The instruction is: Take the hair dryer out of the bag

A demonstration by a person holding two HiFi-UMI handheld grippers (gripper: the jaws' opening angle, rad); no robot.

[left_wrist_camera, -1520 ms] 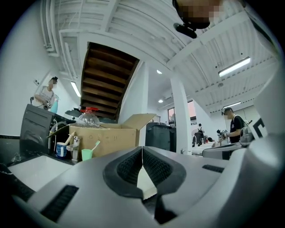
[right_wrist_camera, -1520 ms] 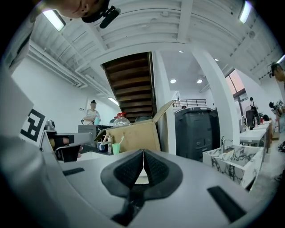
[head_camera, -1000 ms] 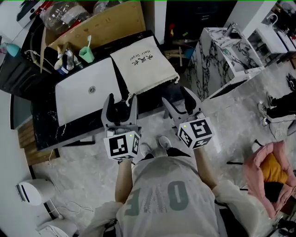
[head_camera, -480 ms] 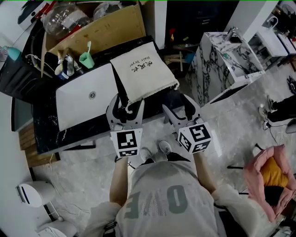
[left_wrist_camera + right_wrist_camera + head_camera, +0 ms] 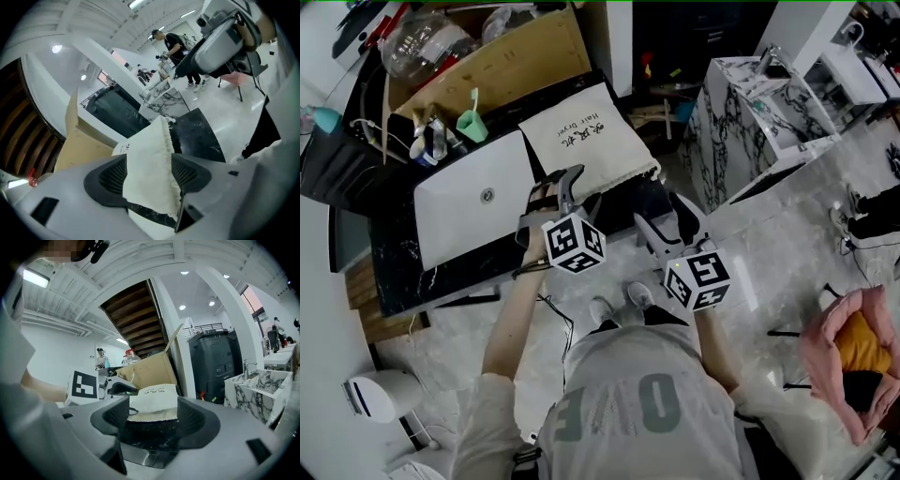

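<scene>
While the cream cloth bag (image 5: pixel 586 141) lies on the black desk (image 5: pixel 394 267), no dryer showing, left claw (image 5: pixel 555 187) straddles its edge spread wide, right claw (image 5: pixel 666 220) spread empty; extraction not started.

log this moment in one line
left gripper: open, at bag edge | right gripper: open, empty, short of bag | bag: lying on counter

Cloth bag (image 5: pixel 581 141) on black marble counter (image 5: pixel 394 267)

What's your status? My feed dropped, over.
Left gripper open at bag corner, no grip. Right gripper open, short of it. Dryer not visible, bag flat on counter. Nothing in the way.
</scene>
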